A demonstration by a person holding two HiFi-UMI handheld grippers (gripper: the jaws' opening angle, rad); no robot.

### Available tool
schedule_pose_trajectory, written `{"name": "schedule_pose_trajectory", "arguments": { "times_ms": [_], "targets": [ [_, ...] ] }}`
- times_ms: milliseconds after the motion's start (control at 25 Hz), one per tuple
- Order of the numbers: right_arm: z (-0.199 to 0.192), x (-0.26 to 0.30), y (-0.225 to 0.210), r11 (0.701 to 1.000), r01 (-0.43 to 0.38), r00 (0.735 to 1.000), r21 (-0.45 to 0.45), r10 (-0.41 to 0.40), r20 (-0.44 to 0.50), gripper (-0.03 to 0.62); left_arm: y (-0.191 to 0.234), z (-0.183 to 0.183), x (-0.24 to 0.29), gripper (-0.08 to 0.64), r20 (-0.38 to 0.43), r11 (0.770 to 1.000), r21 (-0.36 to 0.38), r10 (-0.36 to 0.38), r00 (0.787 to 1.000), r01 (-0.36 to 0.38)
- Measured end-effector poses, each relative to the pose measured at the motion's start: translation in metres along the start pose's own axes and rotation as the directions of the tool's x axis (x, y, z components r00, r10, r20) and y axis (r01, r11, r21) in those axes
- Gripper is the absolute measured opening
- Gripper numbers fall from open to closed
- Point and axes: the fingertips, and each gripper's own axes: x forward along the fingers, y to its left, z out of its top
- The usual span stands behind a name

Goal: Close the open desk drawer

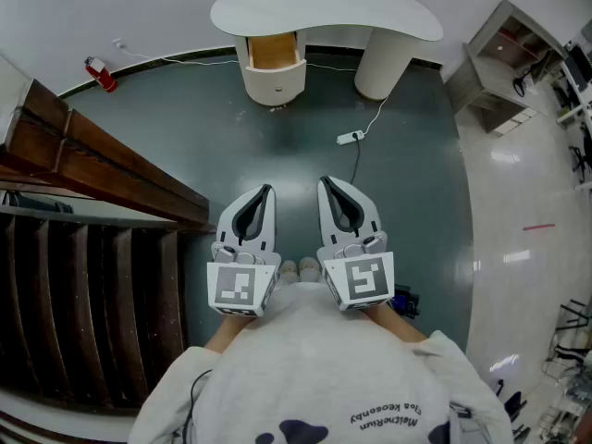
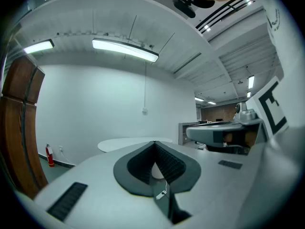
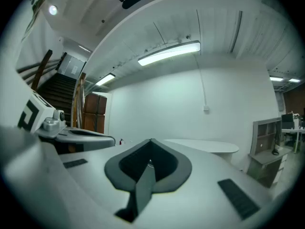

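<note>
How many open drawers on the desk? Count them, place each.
1. The drawer juts from the top of the desk's left pedestal; the right pedestal's far side is hidden.

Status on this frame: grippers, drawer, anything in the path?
Left gripper and right gripper shut, empty, well short of the desk. Drawer open. Power strip on floor ahead, right of the direct line.

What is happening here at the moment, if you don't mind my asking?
A person stands on the dark floor, some way back from the white desk, whose drawer is pulled open. They hold the left gripper and right gripper level and side by side, both shut and empty. Neither has reached the drawer yet.
</note>
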Motion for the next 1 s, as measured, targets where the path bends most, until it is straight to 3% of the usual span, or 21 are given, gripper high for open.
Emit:
{"name": "schedule_pose_trajectory", "arguments": {
  "times_ms": [440, 720, 1000],
  "targets": [
    [-0.004, 0.025, 0.011, 1.0, 0.008, 1.0, -0.015, -0.008, -0.012, 0.015, 0.025, -0.003, 0.009, 0.006, 0.0, 1.0, -0.018, -0.017, 1.0, 0.017],
    [-0.012, 0.032, 0.013, 0.998, 0.013, 1.0, 0.057, -0.012, -0.016, 0.017, 0.032, -0.009, 0.014, 0.006, 0.0, 0.999, -0.03, -0.037, 0.999, 0.037],
    [-0.022, 0.059, 0.01, 0.995, -0.031, 0.999, 0.096, 0.033, -0.026, 0.017, 0.043, -0.017, 0.031, 0.006, -0.027, 0.999, -0.043, -0.028, 0.999, 0.027]
  ]
}}
